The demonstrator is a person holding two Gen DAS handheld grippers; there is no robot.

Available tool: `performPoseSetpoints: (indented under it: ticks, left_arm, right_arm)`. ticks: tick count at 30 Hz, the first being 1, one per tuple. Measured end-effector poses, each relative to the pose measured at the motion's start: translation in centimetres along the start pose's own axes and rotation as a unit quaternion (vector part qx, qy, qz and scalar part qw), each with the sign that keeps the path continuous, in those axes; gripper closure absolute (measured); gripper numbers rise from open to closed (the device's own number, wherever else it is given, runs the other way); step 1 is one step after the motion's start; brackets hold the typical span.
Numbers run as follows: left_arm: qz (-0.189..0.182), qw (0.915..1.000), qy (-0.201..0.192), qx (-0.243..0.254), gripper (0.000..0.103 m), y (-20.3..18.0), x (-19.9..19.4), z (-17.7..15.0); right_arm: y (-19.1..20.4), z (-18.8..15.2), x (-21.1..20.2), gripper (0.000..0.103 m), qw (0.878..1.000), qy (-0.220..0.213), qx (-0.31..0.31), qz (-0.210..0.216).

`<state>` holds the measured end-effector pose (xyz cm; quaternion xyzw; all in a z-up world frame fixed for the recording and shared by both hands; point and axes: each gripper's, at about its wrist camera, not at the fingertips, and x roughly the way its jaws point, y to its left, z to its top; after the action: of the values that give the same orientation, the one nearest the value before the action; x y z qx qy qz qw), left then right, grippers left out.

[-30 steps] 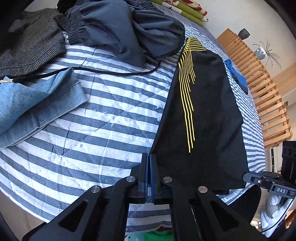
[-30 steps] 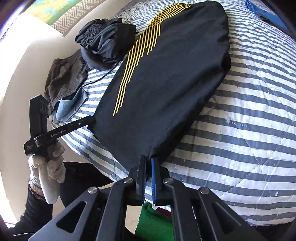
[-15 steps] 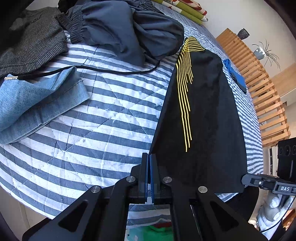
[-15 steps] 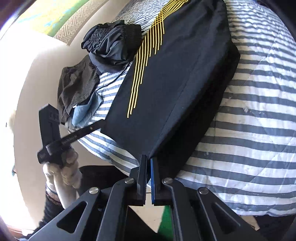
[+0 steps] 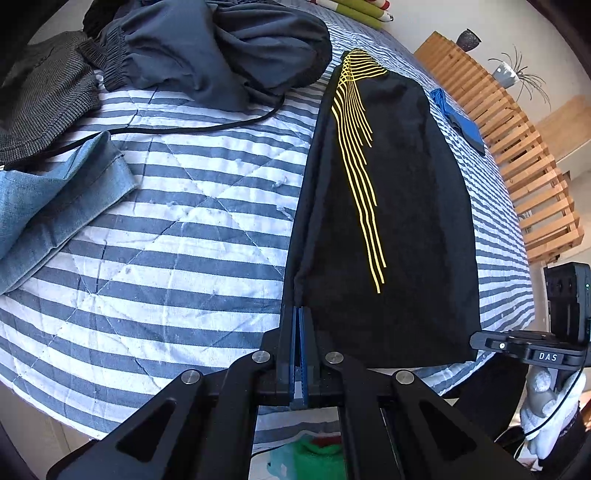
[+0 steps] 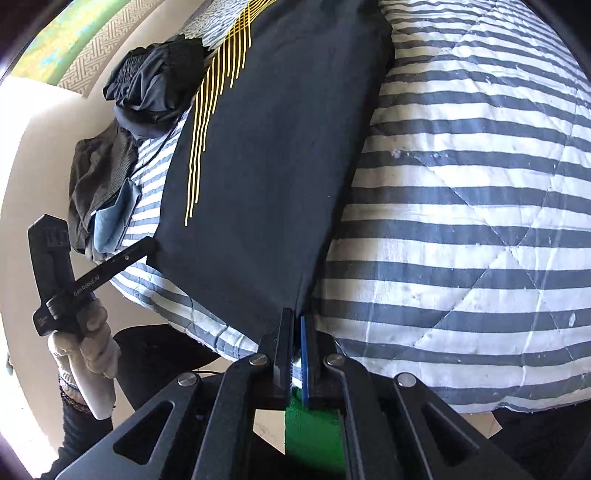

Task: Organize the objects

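As I read left wrist view: left tongs [image 5: 298, 314] clamped on black garment [image 5: 388, 221] near corner, cloth stretching ahead over striped quilt [image 5: 166, 240]. Right view: right tongs [image 6: 295, 321] pinch opposite corner. Soft, light, floppy; I'd grip corners.

A bed with a striped quilt [image 5: 166, 258] stands by a slatted wooden frame [image 5: 517, 147] (sunlit) and white wall [image 5: 424, 18].
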<state>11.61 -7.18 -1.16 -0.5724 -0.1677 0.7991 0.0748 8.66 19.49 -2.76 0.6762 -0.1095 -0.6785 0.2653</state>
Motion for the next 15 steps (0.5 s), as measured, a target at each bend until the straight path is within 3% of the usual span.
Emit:
performPoseSetpoints:
  ticks: [7, 10, 12, 15]
  left_arm:
    - [0.014, 0.9997, 0.021, 0.004, 0.102, 0.6, 0.5, -0.2]
    - [0.020, 0.9985, 0.046, 0.021, 0.096, 0.5, 0.6, -0.1]
    - [0.040, 0.9982, 0.035, 0.028, 0.091, 0.5, -0.4, 0.4]
    - [0.051, 0.9975, 0.010, 0.048, 0.091, -0.2, -2.2, 2.4]
  right_arm:
    - [1.5, 0.1, 0.4, 0.100, 0.998, -0.002, -0.054, -0.031]
    - [1.6, 0.1, 0.8, 0.096, 0.997, 0.006, -0.067, -0.039]
    - [1.6, 0.0, 0.1, 0.096, 0.996, 0.008, -0.082, -0.042]
    - [1.4, 0.2, -2.0, 0.093, 0.995, -0.012, -0.094, -0.037]
